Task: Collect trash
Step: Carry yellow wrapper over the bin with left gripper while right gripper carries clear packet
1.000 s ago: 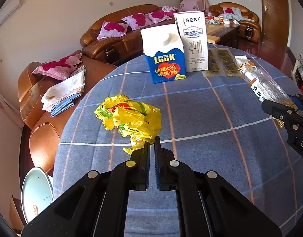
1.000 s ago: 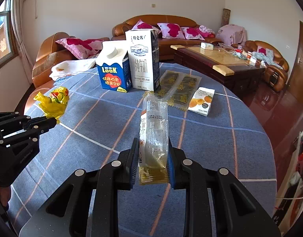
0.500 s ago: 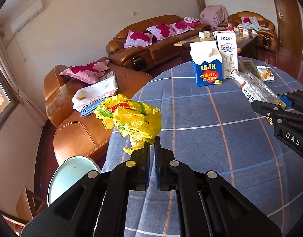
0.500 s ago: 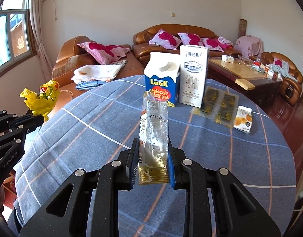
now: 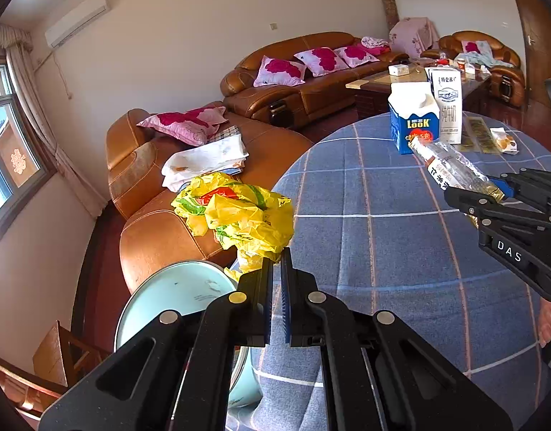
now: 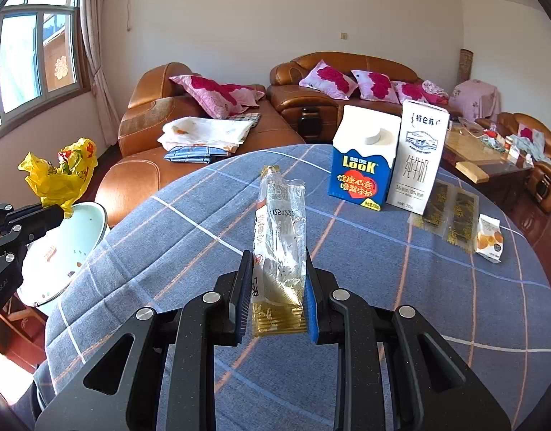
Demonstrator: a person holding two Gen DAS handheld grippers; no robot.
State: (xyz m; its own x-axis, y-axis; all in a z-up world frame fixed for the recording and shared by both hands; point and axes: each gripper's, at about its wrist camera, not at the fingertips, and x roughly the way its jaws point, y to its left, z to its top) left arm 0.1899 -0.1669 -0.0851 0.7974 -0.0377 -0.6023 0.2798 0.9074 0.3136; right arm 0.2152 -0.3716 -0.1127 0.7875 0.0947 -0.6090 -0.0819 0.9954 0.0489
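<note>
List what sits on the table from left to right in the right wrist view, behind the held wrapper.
Blue Look carton → tall white milk carton → dark sachets → small snack packet.

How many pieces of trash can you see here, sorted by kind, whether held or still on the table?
Cartons: 2, a blue one and a white one.
Flat dark packets: 2.
Small snack packet: 1.
Clear wrapper, in the right gripper: 1.
Yellow plastic bag, in the left gripper: 1.
Total: 7.
</note>
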